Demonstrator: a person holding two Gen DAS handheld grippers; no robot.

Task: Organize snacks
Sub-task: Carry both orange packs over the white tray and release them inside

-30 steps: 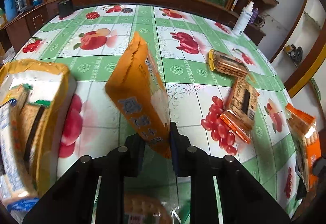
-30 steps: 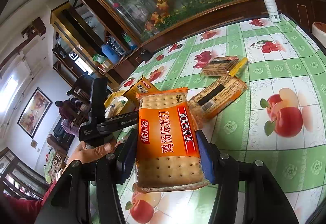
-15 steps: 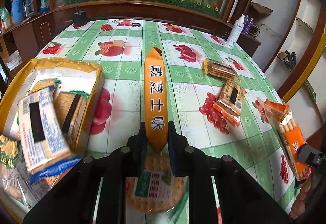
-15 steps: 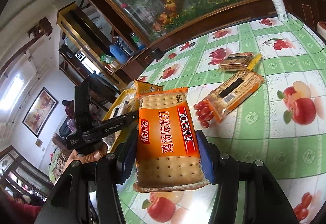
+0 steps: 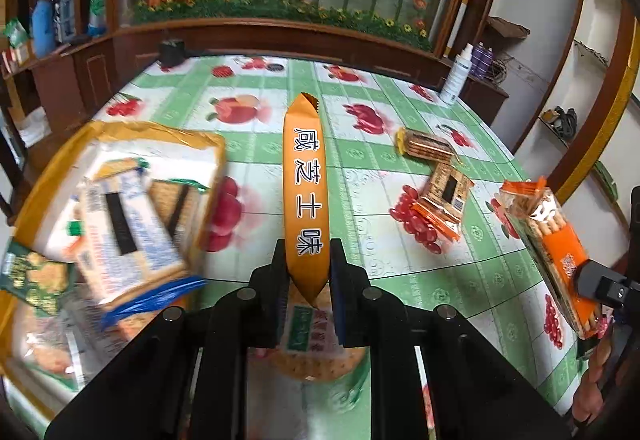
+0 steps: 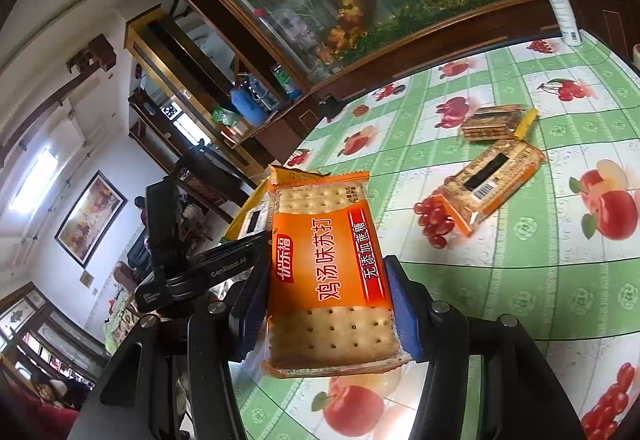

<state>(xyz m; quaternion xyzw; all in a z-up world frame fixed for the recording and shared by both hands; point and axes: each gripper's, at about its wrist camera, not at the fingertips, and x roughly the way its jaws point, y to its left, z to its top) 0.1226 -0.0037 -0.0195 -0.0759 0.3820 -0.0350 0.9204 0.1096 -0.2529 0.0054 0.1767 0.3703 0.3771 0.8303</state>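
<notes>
Left gripper (image 5: pixel 308 272) clamps yellow packet (image 5: pixel 305 196); right gripper (image 6: pixel 330 304) clamps orange crackers (image 6: pixel 330 272). Swing packet toward box (image 5: pixel 120 144) at 9 o'clock; release low.

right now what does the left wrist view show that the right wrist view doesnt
Only the left wrist view shows the inside of the yellow box with packs in it, and a round cracker pack under the left gripper, shut on a yellow-orange pack. Only the right wrist view shows the printed face of the orange soda cracker pack in the right gripper. Both show two loose packs on the tablecloth and the white spray bottle.
</notes>
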